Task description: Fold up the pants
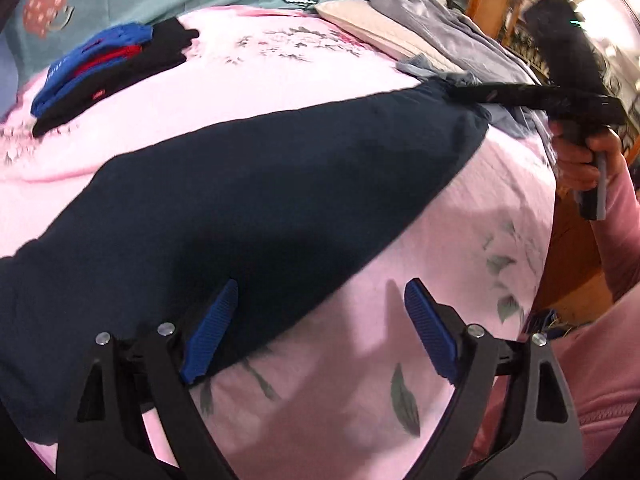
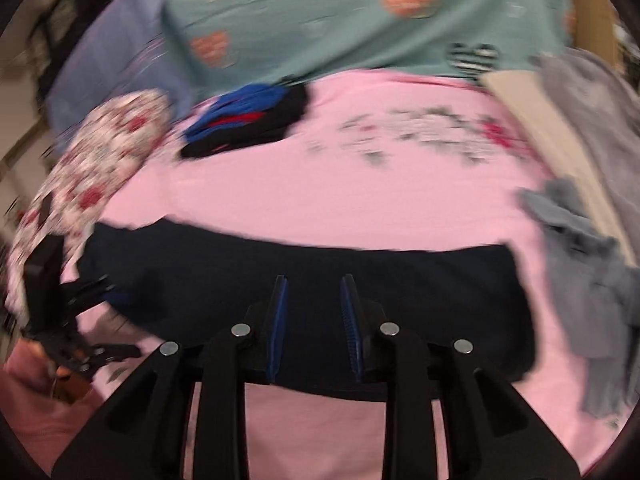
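The navy pants point(image 1: 248, 184) lie flat and folded lengthwise on the pink floral bedsheet point(image 1: 304, 80), stretched in a long band across the bed.

Left gripper point(image 1: 320, 332): jaws stand wide apart, nothing between them. One blue pad point(image 1: 212, 330) sits over the near edge of the pants; the other sits over bare sheet. Contact with the fabric cannot be confirmed.

Right gripper point(image 2: 314, 320): jaws narrowly parted, a clear gap between the blue pads, no cloth pinched. It hangs above the near edge of the pants; its view is motion-blurred. From the left side, its black fingers reach over the far end of the pants, held by a hand point(image 1: 580, 160) in a pink sleeve point(image 1: 624, 232).

A stack of folded blue, red and black clothes point(image 1: 108, 76) rests on the sheet, well apart from the pants. Grey garments point(image 2: 588, 248) lie heaped at the bed's side, near one end of the pants. A teal blanket with hearts point(image 2: 340, 16) lies beyond.
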Motion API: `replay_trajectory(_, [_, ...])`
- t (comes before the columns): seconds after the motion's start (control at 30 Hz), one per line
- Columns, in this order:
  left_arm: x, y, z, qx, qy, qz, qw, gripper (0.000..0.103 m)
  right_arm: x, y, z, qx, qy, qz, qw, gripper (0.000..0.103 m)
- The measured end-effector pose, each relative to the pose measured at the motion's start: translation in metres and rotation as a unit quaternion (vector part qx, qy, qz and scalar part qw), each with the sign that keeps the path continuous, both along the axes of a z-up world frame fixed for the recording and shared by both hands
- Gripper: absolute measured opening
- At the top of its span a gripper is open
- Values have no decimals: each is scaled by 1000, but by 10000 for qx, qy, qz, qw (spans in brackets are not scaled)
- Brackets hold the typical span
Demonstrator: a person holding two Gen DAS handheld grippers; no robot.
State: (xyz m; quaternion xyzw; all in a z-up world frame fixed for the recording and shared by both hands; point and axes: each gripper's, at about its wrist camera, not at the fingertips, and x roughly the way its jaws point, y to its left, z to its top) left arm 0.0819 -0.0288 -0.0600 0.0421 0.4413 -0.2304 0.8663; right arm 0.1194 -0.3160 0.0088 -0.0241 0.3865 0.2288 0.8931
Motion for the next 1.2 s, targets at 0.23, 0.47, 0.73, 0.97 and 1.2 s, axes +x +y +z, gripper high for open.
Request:
replay_trajectory(0.23, [5, 53, 20, -105, -137, 615, 9980, 93, 20, 5, -61, -241, 1328, 62, 9908, 32])
replay_trajectory(0.47, [51, 107, 16, -8, 133, 1789, 9838, 99, 26, 40, -33, 228, 1049, 312, 9937, 39])
replay_trajectory(0.73, [49, 128, -9, -204, 250, 2086, 9775, 99, 57, 180, -31, 108, 922, 1904, 9773, 46])
replay_trajectory(0.97, [48, 130, -10, -286, 222, 2058, 9779, 101, 113, 257, -60, -585, 1301, 2608, 9548, 46])
replay_trajectory(1.2, [49, 129, -10, -283, 235, 2039, 9783, 101, 106, 274, -67, -908, 1805, 3380, 9192, 46])
